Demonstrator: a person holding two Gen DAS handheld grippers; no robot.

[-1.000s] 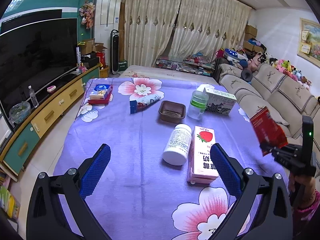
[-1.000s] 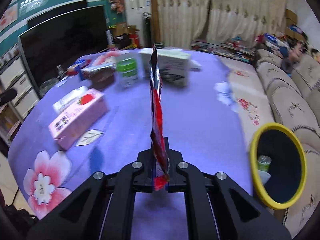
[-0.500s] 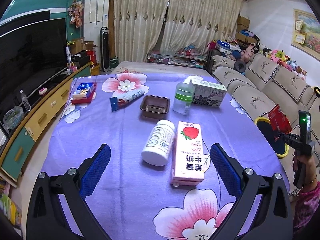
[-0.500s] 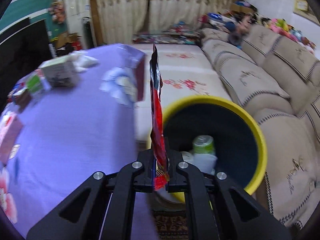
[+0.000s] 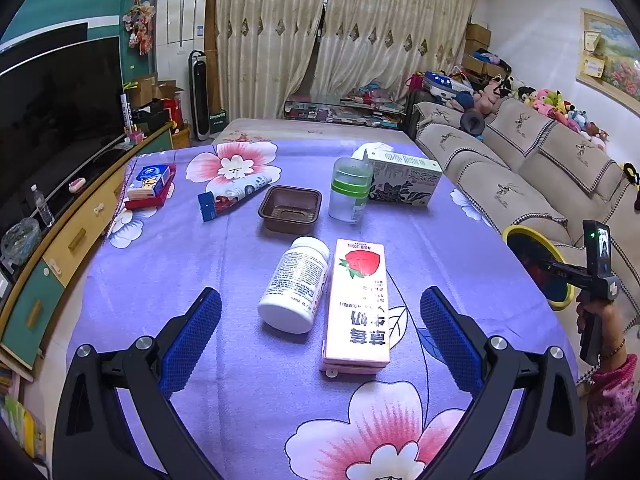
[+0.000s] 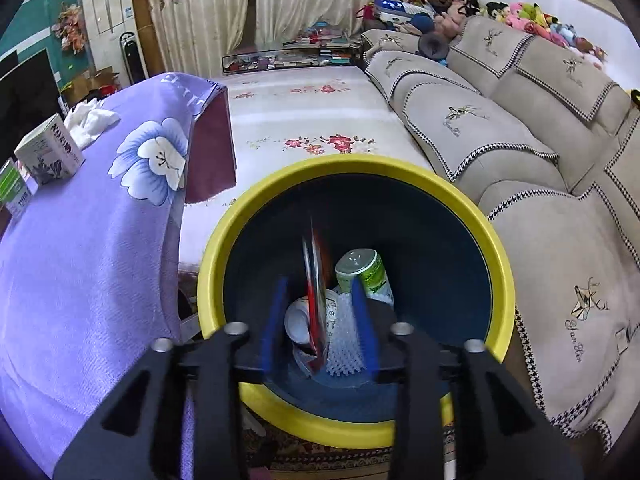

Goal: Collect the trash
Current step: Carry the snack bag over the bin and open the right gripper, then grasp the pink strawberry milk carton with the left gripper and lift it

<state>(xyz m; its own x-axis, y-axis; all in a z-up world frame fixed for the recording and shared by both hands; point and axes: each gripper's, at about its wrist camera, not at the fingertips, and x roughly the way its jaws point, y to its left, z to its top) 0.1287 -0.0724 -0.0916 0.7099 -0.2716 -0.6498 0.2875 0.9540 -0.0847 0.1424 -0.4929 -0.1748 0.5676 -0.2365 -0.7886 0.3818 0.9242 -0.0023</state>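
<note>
- Between the left gripper (image 5: 320, 328) fingers, which are spread wide w/ nothing held, a white bottle (image 5: 296, 284) and a pink strawberry carton (image 5: 358, 300) are seen lying side by side on the purple floral cloth (image 5: 200, 272); both judged still to be collected.
- Beyond the left finger (image 5: 192, 336), far side: a red-and-blue packet (image 5: 150, 186), then a blue-ended wrapper (image 5: 232, 196), both untouched.
- Straight ahead of the fingertips: a brown tray (image 5: 290, 208), a green-banded cup (image 5: 350, 190), a tissue box (image 5: 404, 178); whether all count as trash cannot be told.
- Off past the right finger (image 5: 450, 336), the yellow-rimmed bin (image 5: 532, 236) is seen beside the table, w/ the other tool over it.
- Right gripper (image 6: 320, 320): jaws are opening, blue pads apart; a red wrapper (image 6: 314, 280) is between them, blurred, not pressed by either pad, judged dropping into the bin.
- Below those fingertips, inside the bin: a green-labelled can (image 6: 366, 268) and a white cup (image 6: 300, 320) already lie there, so several items are judged done.
- Progress est.: partway; at least five items left on the table.
- Writing: carton reads "草莓牛奶" and "200mL" w/ a strawberry pic; bottle label print too small to read; tissue box and other labels not legible.
</note>
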